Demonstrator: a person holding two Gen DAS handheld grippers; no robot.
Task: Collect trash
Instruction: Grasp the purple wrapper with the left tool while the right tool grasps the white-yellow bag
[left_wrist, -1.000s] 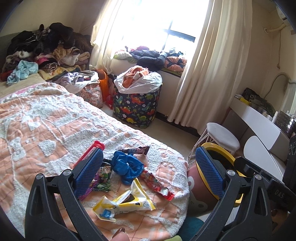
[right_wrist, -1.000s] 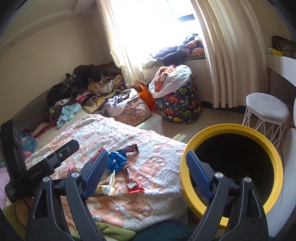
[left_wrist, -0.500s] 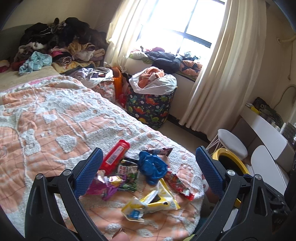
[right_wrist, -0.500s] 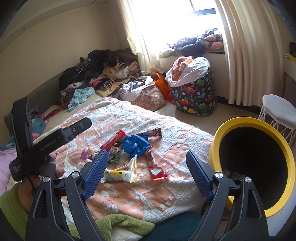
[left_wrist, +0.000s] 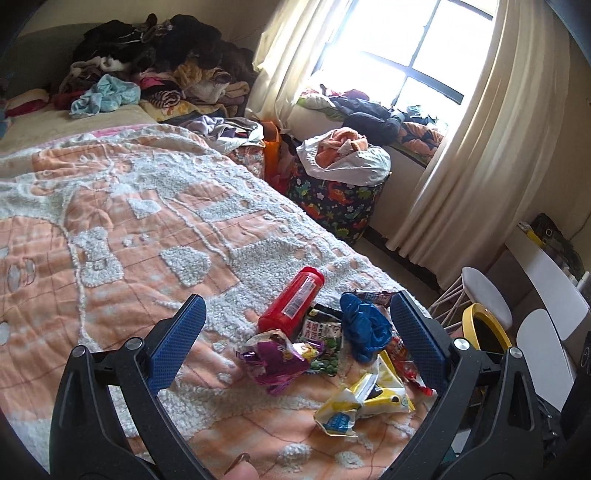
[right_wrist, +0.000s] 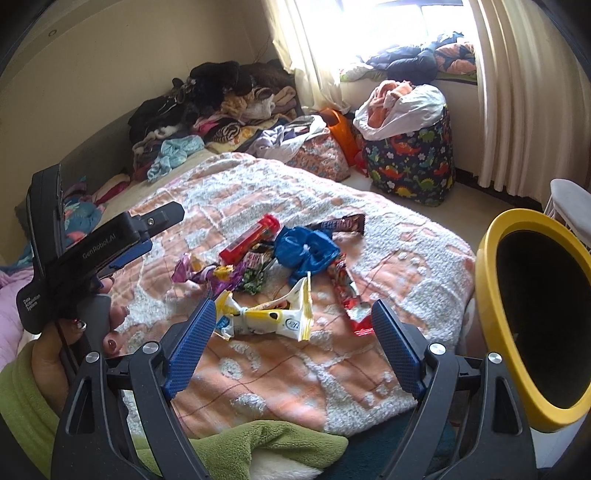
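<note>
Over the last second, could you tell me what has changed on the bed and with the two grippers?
Both grippers have swung in toward the trash pile: the left gripper now frames the red tube and purple wrapper, and the right gripper hangs over the yellow wrapper. Nothing was picked up or released. Both jaws stay wide open, the litter lies where it was, and the yellow-rimmed bin still stands beside the bed.

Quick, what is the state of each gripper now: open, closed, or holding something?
Left gripper: jaws open, holding nothing, above the trash pile.
Right gripper: jaws open, holding nothing, near the yellow wrapper.
</note>
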